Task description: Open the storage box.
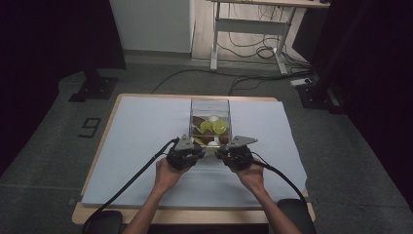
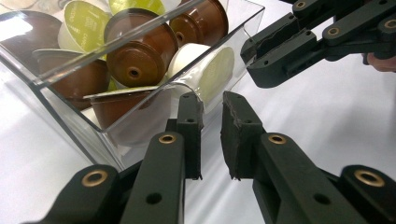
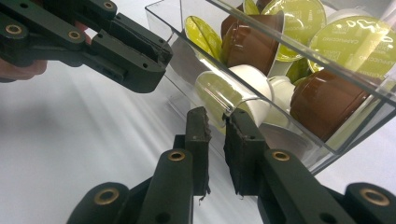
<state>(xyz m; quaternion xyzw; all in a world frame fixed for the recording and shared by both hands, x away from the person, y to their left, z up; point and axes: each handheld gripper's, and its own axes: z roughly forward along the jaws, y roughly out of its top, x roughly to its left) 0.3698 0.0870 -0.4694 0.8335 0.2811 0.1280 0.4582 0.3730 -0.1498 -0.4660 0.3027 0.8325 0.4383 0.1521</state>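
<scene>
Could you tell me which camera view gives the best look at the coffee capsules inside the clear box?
The right gripper view: the coffee capsules are close, with printed green lids facing the camera through the clear box. The left gripper view shows them near too, mostly brown bodies. The high view shows small coloured blobs.

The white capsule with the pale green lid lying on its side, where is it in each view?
High view: the white capsule lies at the clear box's near end, between both claws.
Left gripper view: upper centre, just above the jaws.
Right gripper view: centre, just above the jaws.
Shared landmark: the box's near wall.
</scene>
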